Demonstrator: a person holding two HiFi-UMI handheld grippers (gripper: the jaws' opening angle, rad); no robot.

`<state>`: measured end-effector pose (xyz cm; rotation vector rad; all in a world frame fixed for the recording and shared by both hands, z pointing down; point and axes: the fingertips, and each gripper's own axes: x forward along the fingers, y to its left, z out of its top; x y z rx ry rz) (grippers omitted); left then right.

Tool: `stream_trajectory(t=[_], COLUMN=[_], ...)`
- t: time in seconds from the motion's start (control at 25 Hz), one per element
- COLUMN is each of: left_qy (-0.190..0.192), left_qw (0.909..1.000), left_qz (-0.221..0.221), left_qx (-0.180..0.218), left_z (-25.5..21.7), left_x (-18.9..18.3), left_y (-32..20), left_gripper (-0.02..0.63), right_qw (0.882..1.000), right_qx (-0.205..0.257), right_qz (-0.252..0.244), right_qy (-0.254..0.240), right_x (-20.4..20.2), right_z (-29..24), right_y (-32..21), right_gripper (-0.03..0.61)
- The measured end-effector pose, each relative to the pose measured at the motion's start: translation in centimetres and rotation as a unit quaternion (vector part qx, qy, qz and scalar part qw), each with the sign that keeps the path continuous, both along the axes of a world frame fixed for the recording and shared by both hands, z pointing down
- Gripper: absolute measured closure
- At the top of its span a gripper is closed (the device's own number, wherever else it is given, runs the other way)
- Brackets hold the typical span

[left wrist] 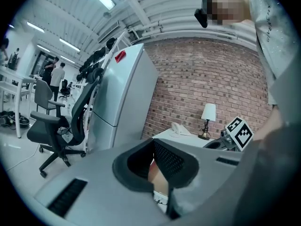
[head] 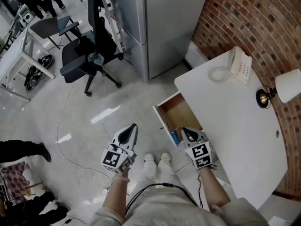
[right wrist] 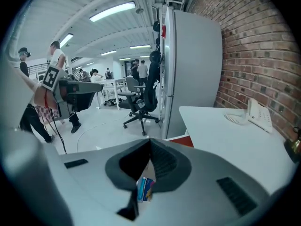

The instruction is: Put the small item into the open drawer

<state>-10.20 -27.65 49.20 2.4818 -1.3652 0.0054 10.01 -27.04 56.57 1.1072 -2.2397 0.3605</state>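
left tongs (head: 134, 126) closed, empty | right tongs (head: 184, 130) closed over open wooden drawer (head: 178, 108) | small blue packet (head: 175, 136) inside drawer | white tabletop (head: 235, 121) alongside

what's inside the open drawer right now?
A small blue item lies in the near corner of the drawer, on its wooden bottom. The right tongs, shut, hang over the part beside it and cover it. The back runs under the table, unseen.

The left hand-held gripper (head: 133, 127) and the right hand-held gripper (head: 186, 132), held side by side, both have jaws pressed together.
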Motion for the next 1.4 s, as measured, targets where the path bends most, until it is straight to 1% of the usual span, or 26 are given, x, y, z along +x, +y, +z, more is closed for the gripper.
stream_trajectory(t=[0.4,0.92,1.4], left_qy=[0.000,0.003,-0.007], left_qw=[0.9997,0.9981,0.9946], left_qz=[-0.009,-0.039,-0.070], left_qx=[0.023,0.048,0.077], left_z=[-2.5,-5.6,-8.1], left_x=[-1.1,-3.0,-5.1], left_y=[-0.3,-0.5,0.2], left_gripper=[0.609,0.609,0.609], right_qw=[0.998,0.993,0.986], right_qx=[0.039,0.081,0.119], right_qz=[0.020,0.035,0.042], right_qy=[-0.051,-0.085,-0.105], right_x=[-0.3,0.3,0.6], right_z=[-4.5,-9.0,-12.5], right_y=[-1.5,-2.4,-2.7], right_gripper=[0.572,0.574,0.574])
